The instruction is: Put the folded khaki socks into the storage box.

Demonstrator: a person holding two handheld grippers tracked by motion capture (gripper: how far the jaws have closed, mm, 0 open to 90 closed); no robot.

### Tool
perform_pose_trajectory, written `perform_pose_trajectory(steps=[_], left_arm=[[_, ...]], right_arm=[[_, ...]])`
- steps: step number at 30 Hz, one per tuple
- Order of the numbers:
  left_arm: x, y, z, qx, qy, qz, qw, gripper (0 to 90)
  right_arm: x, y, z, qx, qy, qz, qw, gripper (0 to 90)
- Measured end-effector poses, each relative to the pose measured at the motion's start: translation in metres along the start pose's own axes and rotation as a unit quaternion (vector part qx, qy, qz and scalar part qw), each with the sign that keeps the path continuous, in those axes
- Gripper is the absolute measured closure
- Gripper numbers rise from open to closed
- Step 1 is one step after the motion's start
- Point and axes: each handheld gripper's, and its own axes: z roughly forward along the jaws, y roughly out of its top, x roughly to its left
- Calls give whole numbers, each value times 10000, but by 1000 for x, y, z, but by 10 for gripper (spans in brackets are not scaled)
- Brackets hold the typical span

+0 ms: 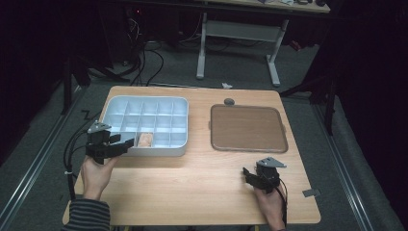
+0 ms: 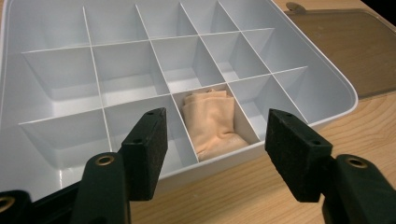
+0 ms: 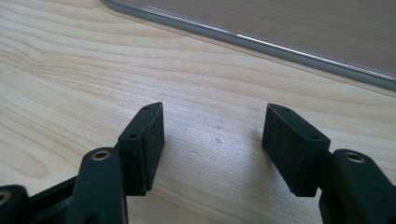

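Left tongs [image 2: 217, 144] released, hovering just outside the near rim of the white divided box [image 2: 327, 81]. Folded peach cloth [image 2: 210, 122] inside a near-row compartment of that box. Right tongs [image 3: 212, 144] released, right of the box, over bare worktop [image 3: 70, 84].

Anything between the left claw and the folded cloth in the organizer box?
Just the box's near wall and a divider edge. In the left gripper view the left claw, jaws open, sits just outside the white organizer box; the cloth lies in a near-row compartment.

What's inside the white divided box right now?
The white divided box holds one folded peach cloth, in a near-row compartment. The other compartments in the left gripper view look empty. Anything beneath the cloth is covered, and the nearest wall hides some compartment floors.
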Motion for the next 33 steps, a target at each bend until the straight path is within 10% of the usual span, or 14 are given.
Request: perform_pose_trajectory(steps=[33], left_arm=[[-19,-31,-2,-6,-389,77,9992,356]], right_arm=[[0,0,0,2,0,-2,10000,391]])
